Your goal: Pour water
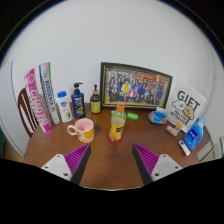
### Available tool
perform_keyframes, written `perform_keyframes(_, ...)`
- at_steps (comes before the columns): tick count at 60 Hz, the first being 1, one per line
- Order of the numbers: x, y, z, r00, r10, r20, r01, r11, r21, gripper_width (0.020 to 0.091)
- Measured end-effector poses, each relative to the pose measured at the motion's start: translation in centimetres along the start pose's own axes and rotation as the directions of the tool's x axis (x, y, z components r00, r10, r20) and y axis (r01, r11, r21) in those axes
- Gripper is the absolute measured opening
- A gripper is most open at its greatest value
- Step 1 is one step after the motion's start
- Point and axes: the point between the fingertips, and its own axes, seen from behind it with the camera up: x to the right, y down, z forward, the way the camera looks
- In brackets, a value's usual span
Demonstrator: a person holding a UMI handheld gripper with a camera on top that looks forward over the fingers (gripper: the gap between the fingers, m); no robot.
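Note:
A small bottle point(118, 124) with an orange cap and a red and yellow label stands upright on the brown wooden table point(112, 165), just ahead of my fingers and roughly midway between them. To its left sits a pink and yellow mug point(82, 129) with the handle on its left side. My gripper point(112, 160) is open, its purple pads wide apart over bare table, with nothing between the fingers point(76, 159).
Along the back stand two tall tubes point(38, 98), a white bottle point(64, 106), a dark pump bottle point(78, 99), a small dark bottle point(96, 99), a framed group photo point(135, 86) and a gift box point(187, 106). Blue and white items point(192, 131) lie at right.

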Motion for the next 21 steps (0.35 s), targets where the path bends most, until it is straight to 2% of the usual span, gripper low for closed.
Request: perform_keyframes(21, -1.1, 2.3, -3.7, 1.000, -0.012, -0.027, 0.011, 1.000, -0.026, 0.0852)
